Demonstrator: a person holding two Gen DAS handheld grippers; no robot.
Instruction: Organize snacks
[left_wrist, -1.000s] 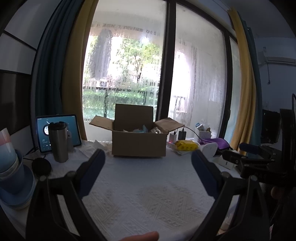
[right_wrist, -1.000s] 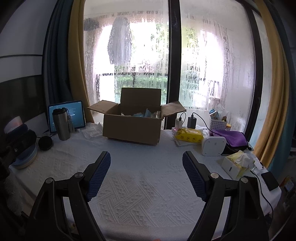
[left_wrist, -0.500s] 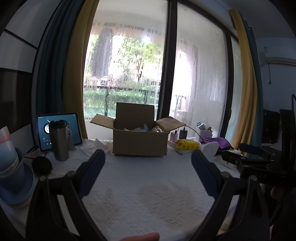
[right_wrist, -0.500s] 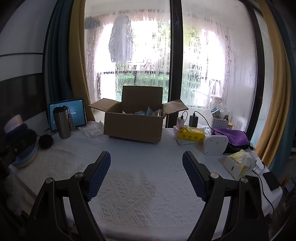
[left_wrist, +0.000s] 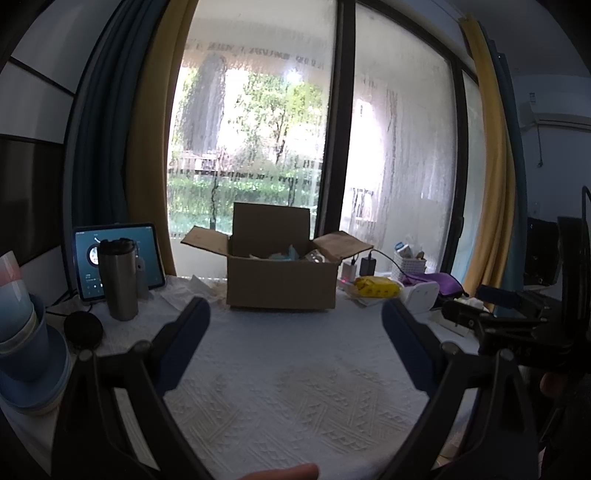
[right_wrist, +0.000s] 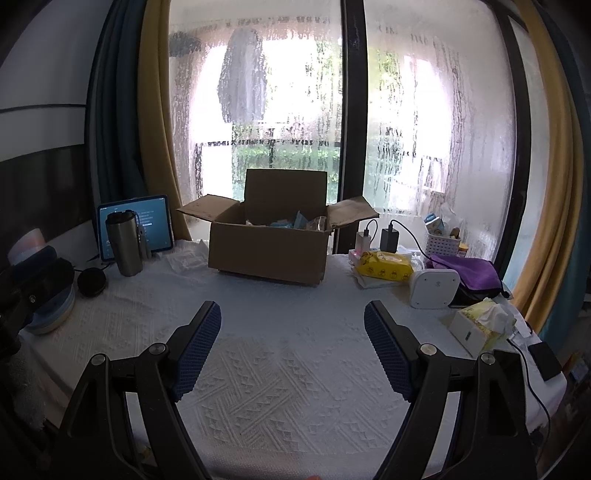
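An open cardboard box stands at the far side of the white-clothed table, its flaps spread. Snack packets poke up inside it, blue and clear wrappers. My left gripper hangs open over the near middle of the cloth, well short of the box, with nothing between its blue pads. The right gripper is likewise open and empty, facing the box from the near side. In the left wrist view the right gripper's black frame shows at the right edge.
A steel tumbler and a lit tablet stand at the left, with a black puck and stacked blue bowls. On the right lie a yellow wipes pack, chargers, a white device, a purple cloth and a tissue box.
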